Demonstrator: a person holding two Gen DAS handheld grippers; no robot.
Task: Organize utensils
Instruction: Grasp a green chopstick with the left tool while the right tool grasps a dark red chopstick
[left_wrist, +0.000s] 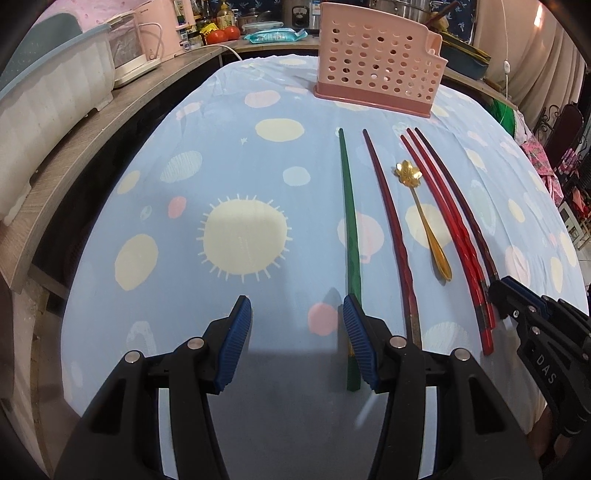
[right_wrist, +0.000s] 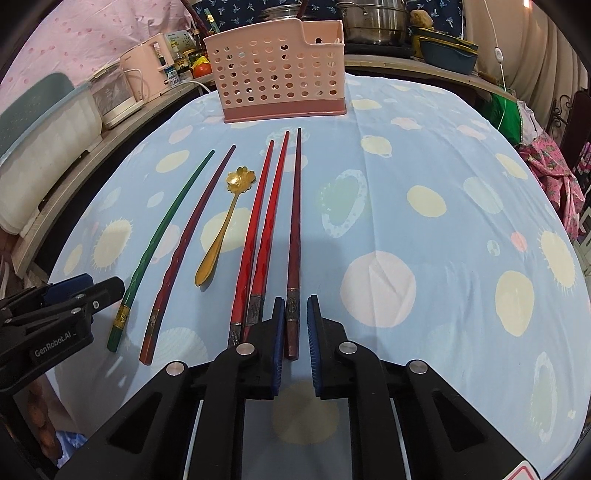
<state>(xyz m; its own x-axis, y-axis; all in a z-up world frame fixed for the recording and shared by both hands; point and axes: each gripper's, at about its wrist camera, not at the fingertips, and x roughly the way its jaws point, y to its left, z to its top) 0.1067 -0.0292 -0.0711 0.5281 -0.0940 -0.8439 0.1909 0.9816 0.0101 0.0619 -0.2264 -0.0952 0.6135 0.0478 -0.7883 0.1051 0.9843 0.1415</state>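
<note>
Five chopsticks and a gold flower spoon are lying side by side on the table, in front of the pink holder. Right tool is sitting nearly closed around the dark chopstick. Left tool is hanging half open, empty, beside the green chopstick.

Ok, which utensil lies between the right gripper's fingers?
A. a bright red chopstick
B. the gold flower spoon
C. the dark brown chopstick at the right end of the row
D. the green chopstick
C: the right wrist view shows the dark brown chopstick with its thick end between the right gripper fingers.
</note>
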